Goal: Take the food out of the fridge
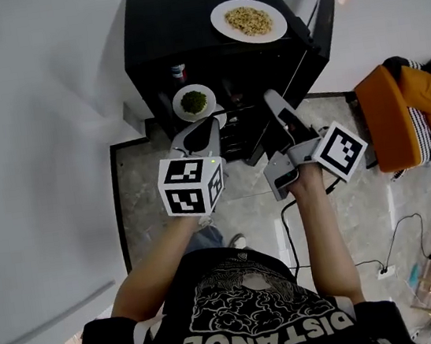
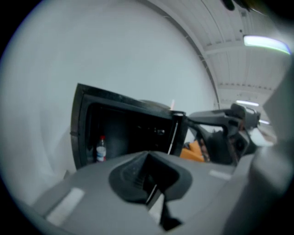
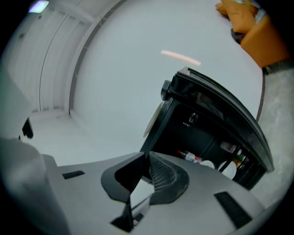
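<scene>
A black mini fridge (image 1: 178, 21) stands against the white wall with its door (image 1: 323, 23) swung open to the right. On its top rests a white plate of fried rice (image 1: 248, 20). Inside, a white plate of green food (image 1: 194, 101) sits on a shelf, with a small bottle (image 1: 178, 72) behind it. My left gripper (image 1: 200, 129) hovers just in front of the greens plate, jaws shut and empty (image 2: 151, 190). My right gripper (image 1: 273, 97) points level into the fridge's right side, rolled over, with a narrow gap between its jaws (image 3: 144, 158) and nothing in them.
An orange chair piled with clothes (image 1: 398, 114) stands to the right of the door. Cables and a power strip (image 1: 386, 270) lie on the stone floor at the right. A black strip (image 1: 119, 212) borders the floor at the left.
</scene>
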`<state>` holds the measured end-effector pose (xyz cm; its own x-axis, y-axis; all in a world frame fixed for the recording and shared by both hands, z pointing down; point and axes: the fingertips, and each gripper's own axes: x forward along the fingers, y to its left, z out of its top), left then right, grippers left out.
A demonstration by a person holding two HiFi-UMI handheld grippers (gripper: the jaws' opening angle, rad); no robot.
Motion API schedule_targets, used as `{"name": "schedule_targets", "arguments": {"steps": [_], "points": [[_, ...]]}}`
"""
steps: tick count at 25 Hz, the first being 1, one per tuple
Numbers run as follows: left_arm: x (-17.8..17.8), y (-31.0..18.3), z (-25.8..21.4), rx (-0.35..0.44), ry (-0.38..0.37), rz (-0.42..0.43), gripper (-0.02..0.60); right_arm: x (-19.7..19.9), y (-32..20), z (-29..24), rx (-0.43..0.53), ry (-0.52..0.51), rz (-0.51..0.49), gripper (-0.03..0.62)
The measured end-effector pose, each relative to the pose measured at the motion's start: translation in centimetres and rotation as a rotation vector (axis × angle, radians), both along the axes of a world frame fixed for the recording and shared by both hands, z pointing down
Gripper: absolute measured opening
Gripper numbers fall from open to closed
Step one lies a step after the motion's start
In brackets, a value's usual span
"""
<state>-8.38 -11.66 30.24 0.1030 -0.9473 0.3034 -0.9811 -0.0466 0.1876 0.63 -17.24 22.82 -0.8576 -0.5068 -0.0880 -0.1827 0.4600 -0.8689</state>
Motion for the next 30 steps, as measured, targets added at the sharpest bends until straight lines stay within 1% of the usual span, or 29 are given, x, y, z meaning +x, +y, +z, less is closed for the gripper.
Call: {"name": "schedule_targets", "arguments": {"steps": [2,6,8,11,14,17,25,27,30], "points": [[0.8,1.0,0.1,0.0,-0.006,-0.01,0.003,-0.7,2.2,1.1,0.066,0.108,-0.036,0.022],[2.5,2.9,0.4,0.0,-0.019,-0.023,0.003,-0.9,5.5,3.8,0.211,0.35,-0.06,0.017],[3.1,3.7,0.5,0.003,-0.022,-0.027,0.003,-1.1,6.9,4.8,0.267,0.429,-0.071,0.012],[3.6,5.0,0.6,0.009,-0.026,-0.036,0.003,-1.2,8.8,6.3,0.323,0.527,-0.085,0.012],[3.8,6.1,0.7,0.011,-0.025,-0.051,0.002,-1.0,10.2,7.4,0.371,0.606,-0.095,0.012],[3.9,6.8,0.6,0.019,-0.027,-0.064,0.002,-0.8,11.0,7.8,0.392,0.633,-0.101,0.012],[4.6,7.7,0.3,0.019,-0.018,-0.055,0.002,-0.4,12.0,7.9,0.383,0.628,-0.108,0.012],[4.7,7.9,0.3,0.023,-0.01,-0.057,0.002,-0.5,12.1,8.0,0.371,0.617,-0.112,0.012],[4.4,7.7,0.8,0.02,-0.003,-0.06,0.002,-1.2,11.9,8.7,0.328,0.582,-0.137,0.012]]}}
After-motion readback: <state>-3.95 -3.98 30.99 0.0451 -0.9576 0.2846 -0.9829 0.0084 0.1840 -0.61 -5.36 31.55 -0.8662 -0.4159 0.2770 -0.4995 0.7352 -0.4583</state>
